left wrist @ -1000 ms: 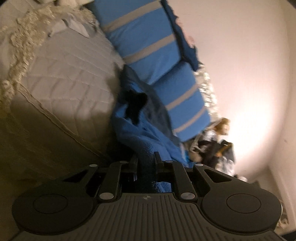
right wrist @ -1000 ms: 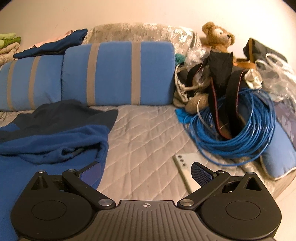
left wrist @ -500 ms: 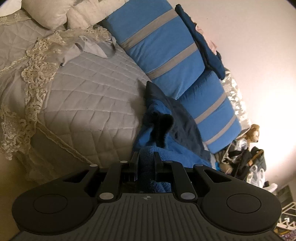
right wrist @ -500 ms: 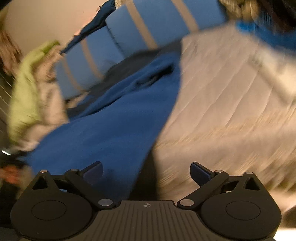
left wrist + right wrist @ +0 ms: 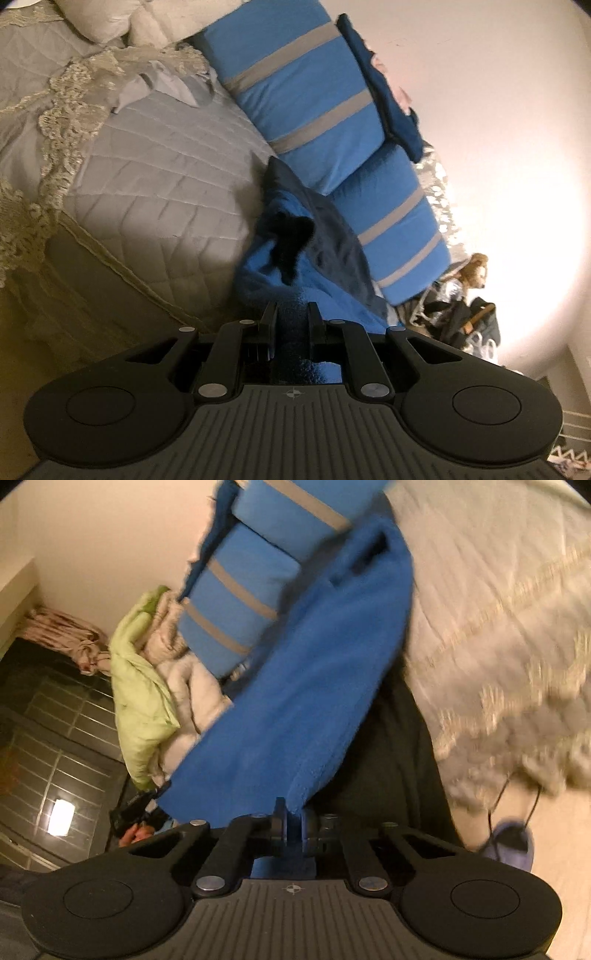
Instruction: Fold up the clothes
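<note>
Both grippers clamp the blue fleece (image 5: 314, 672): left gripper (image 5: 291, 314) and right gripper (image 5: 293, 821) each pinch an edge; rest trails on the bed (image 5: 147, 177). Risk: thin bite on thick pile, cloth could slip out w/ any tug.

Left wrist view: the fleece garment (image 5: 325, 291) lies on the bed (image 5: 155, 192), running from between the left tongs (image 5: 291, 314) up to the two bolster cushions (image 5: 314, 107) set end to end along the wall. A folded cloth (image 5: 384, 92) rests on top of the cushions. A soft toy (image 5: 474, 269) sits beyond the far cushion.

Right wrist view: the garment (image 5: 314, 672) stretches from the right tongs (image 5: 293, 819) toward the cushions (image 5: 240, 602). A bedding pile (image 5: 155, 686) lies left of it; the bed (image 5: 498, 609) lies right.
</note>
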The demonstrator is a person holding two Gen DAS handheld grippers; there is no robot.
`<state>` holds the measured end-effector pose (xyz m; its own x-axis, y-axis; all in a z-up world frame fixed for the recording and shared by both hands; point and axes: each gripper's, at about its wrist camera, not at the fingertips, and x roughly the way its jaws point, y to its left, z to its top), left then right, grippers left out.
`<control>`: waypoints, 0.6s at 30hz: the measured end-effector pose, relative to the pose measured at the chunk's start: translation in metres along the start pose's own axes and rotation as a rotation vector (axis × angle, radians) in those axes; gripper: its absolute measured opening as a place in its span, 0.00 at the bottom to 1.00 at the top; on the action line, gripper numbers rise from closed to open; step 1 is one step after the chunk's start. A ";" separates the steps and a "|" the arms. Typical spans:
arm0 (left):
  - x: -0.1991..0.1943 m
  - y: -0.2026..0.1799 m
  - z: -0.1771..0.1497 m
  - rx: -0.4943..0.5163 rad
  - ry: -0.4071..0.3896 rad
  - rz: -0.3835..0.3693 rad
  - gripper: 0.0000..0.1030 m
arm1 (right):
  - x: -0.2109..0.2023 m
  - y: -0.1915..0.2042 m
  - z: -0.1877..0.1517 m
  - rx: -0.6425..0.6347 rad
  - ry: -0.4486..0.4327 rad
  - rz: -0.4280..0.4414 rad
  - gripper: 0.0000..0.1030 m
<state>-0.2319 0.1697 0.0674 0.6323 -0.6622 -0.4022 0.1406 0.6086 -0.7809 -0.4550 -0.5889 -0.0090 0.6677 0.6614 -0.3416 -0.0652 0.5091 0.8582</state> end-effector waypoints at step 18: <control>-0.039 -0.094 -0.027 0.240 -0.047 -0.219 0.14 | -0.084 0.093 0.082 -0.245 -0.364 0.024 0.07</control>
<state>-0.2906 0.1268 0.1435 0.6010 -0.7712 -0.2099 0.4492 0.5432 -0.7094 -0.4567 -0.6418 0.1311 0.8789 0.4596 -0.1275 -0.2286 0.6407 0.7330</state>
